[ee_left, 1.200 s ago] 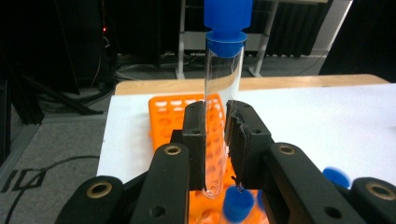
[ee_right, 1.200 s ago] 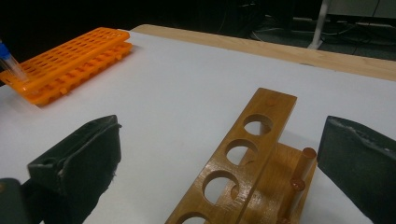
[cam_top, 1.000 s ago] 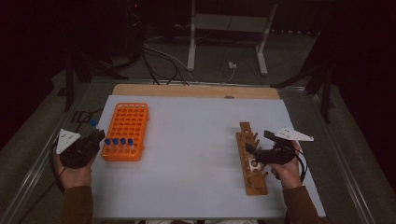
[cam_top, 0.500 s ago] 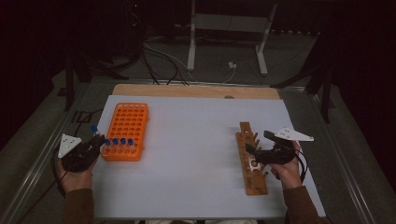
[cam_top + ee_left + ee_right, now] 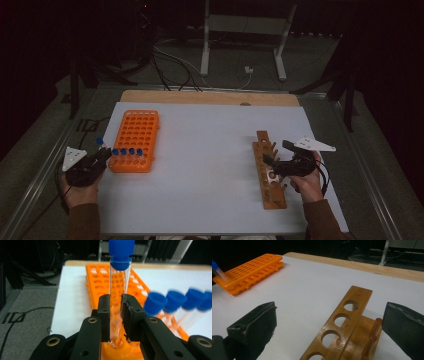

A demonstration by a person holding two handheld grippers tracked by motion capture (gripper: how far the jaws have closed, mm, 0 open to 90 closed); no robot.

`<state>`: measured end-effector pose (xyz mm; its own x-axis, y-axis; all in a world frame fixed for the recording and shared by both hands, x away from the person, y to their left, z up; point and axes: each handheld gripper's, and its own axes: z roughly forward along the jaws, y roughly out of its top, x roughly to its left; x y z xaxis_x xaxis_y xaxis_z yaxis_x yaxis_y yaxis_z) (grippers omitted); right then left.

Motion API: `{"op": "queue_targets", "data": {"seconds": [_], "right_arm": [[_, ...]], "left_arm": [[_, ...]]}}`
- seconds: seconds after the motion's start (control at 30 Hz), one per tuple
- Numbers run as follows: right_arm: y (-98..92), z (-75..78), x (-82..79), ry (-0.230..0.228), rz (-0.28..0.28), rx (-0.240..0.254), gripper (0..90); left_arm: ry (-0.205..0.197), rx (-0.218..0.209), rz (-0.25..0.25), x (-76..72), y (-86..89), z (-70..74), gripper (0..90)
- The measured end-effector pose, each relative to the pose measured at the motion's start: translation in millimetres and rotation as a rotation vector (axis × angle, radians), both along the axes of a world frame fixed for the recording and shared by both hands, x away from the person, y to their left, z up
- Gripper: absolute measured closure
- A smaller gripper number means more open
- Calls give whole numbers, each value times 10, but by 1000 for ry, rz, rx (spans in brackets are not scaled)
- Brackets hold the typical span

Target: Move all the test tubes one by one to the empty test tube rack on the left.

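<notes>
A clear test tube with a blue cap (image 5: 117, 290) stands upright between the pads of my left gripper (image 5: 115, 305), which is shut on it. Its bottom sits at the near corner of the orange tube rack (image 5: 100, 277). From above, the left gripper (image 5: 102, 152) is at the rack's (image 5: 136, 135) near left corner, and the held tube's cap (image 5: 100, 141) shows just beside it. Several more blue-capped tubes (image 5: 126, 151) fill the rack's front row. My right gripper (image 5: 278, 153) is open above the wooden rack (image 5: 267, 170), with nothing between its fingers (image 5: 257, 325).
A white sheet (image 5: 210, 150) covers the table, with a strip of bare wood (image 5: 210, 97) at the far edge. The wooden rack (image 5: 342, 322) has round holes and pegs. Cables and a stand's legs (image 5: 240, 50) lie on the floor beyond the table.
My left hand has shifted slightly toward the near edge with the tube still in its gripper. The right hand has not moved.
</notes>
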<state>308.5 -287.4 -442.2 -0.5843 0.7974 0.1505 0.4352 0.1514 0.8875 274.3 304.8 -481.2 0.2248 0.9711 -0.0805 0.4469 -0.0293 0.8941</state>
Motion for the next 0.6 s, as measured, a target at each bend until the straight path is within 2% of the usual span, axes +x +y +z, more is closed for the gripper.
{"op": "queue_targets", "data": {"seconds": [0.17,0.33,0.37,0.4,0.5,0.53,0.57,0.6], "right_arm": [[-1,-2,-13,1,2,0,0],[-7,-10,-29,2,4,-2,0],[-7,-14,-32,2,5,-3,0],[-6,-17,-36,1,5,-4,0],[-7,-24,-60,-3,5,-16,0],[-10,-28,-71,-5,2,-21,0],[-15,-30,-87,-7,-2,-25,0],[-24,-34,-109,-11,-7,-30,0]], "left_arm": [[68,40,-13,22,-28,-107,783],[95,69,-25,3,-35,-119,787],[112,87,-31,7,-45,-138,787],[99,95,-27,-1,-65,-153,787],[106,87,-20,-2,-66,-146,786],[106,73,-14,-15,-64,-149,780],[107,30,-9,-35,-52,-148,758],[109,11,14,-71,-39,-137,704]]}}
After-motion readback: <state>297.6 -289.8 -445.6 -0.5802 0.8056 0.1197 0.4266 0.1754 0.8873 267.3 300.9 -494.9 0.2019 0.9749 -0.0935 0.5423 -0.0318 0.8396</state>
